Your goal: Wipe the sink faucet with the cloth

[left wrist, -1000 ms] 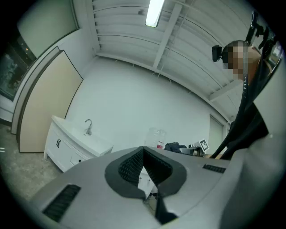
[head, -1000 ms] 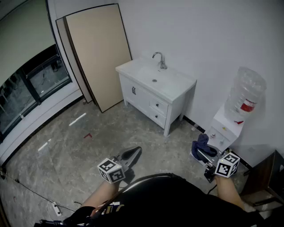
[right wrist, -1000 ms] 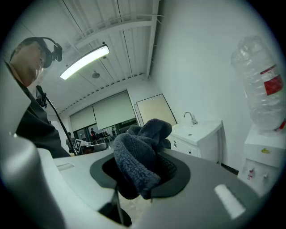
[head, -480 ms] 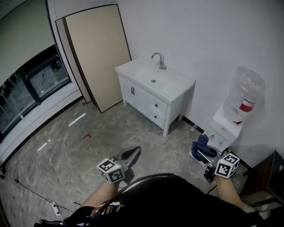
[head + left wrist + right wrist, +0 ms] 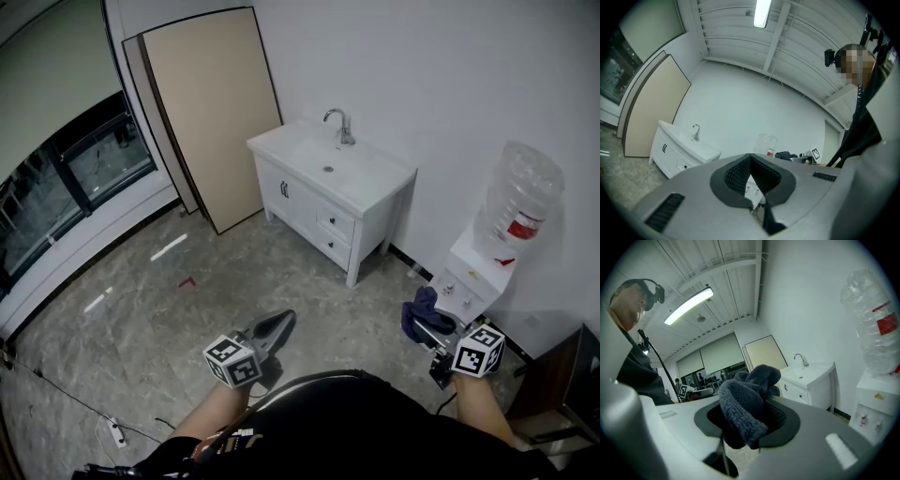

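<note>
The sink faucet (image 5: 338, 126) is seen in the upper middle of the head view, upright at the back of the white sink (image 5: 371, 184), well apart from both grippers at the bottom edge. The dark cloth (image 5: 420, 311) is pinched between the half-spread jaws of the right gripper (image 5: 428, 330) at lower right (bunched, one end flopped over). The left gripper (image 5: 277, 323) is closed on nothing. Neither is plainly nearer; the right is perhaps slightly so.
</note>
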Tool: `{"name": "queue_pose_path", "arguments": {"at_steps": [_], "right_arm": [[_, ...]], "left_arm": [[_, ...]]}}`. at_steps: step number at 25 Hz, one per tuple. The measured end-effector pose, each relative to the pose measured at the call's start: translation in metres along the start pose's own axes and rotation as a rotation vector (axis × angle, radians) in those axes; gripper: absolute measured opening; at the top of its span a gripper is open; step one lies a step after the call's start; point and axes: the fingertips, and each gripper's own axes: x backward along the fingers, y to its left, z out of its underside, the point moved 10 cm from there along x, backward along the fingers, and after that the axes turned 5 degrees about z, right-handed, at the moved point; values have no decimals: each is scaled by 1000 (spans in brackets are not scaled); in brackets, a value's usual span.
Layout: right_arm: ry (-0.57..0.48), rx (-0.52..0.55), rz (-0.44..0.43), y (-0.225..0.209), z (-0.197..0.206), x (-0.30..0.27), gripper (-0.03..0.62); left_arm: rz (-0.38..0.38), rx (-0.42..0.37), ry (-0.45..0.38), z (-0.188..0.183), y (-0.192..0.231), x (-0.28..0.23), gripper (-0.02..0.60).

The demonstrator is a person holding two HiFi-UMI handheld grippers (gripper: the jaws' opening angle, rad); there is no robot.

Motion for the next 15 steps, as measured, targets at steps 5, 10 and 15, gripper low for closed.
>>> {"name": "queue_pose_path", "arguments": {"at_steps": [5, 10, 15], "right_arm": [[16, 9, -37, -19, -4, -3, 143], [34, 7, -84, -33, -4, -10, 143], [44, 9, -118, -42, -5, -27, 143]], "left_arm": [[-41, 16, 8, 10, -11, -11, -9], [-63, 24, 19, 18, -24, -22, -9], [-64, 34, 16, 19, -22, -28, -9]]}}
